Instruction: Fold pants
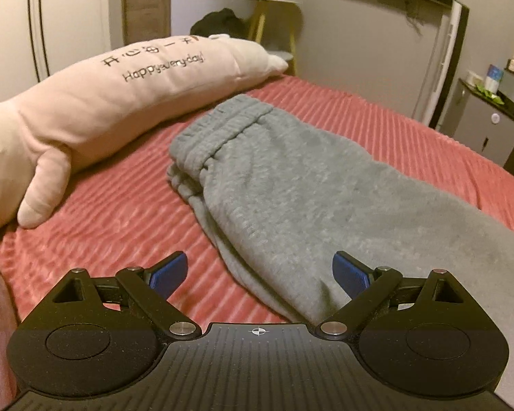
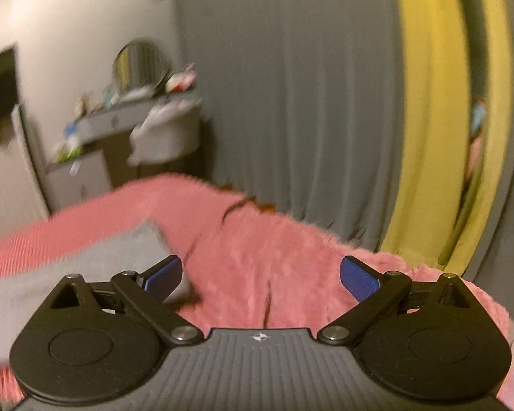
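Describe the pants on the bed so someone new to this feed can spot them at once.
Start from the bed with the ribbed pink-red blanket. A long pale plush pillow with embroidered writing lies along its far side; right beside it lie the pants. They are the only grey item there: fleecy, folded lengthwise, with the gathered elastic waistband at the far end.

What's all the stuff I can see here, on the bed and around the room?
pants: one, grey, folded on the bed
bedspread: one, pink-red, covers the bed
long pillow: one, pale pink with writing, beside the pants
side table: one, yellow-legged, far wall
cabinet: one, grey, right of the bed
curtains: grey and yellow, behind the bed
mirror: one, round, blurred
left tool: black with blue pads, open, empty
right tool: same, open, empty
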Action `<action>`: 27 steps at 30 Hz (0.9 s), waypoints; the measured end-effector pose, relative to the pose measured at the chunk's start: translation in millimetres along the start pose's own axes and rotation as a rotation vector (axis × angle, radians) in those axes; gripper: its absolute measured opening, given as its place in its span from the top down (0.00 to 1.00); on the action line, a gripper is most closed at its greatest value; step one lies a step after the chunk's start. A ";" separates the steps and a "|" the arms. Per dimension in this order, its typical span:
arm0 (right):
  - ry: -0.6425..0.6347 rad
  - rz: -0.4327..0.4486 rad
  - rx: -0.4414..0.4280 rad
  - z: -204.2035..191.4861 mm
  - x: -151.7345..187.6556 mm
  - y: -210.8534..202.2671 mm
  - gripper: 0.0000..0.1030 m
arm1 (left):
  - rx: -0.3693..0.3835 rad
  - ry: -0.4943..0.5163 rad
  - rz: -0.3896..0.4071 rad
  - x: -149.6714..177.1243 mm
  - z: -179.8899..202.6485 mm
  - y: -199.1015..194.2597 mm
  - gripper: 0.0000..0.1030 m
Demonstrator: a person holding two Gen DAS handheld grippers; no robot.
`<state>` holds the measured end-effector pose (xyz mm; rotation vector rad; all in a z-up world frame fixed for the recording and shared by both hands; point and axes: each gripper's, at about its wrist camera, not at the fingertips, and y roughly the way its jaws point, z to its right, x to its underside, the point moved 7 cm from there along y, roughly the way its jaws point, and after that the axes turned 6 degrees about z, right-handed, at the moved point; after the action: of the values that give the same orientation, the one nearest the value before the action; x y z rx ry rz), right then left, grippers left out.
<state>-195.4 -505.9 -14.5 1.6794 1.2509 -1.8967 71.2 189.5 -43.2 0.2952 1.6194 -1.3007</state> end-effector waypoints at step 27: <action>0.935 -0.205 -0.296 -57.4 85.9 210.2 0.61 | 0.044 0.112 -0.078 35.6 46.6 -1.3 0.06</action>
<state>-29.3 -555.2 -172.1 2.4076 1.9521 -0.8763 78.4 136.5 -67.3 0.3399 1.7122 -1.4016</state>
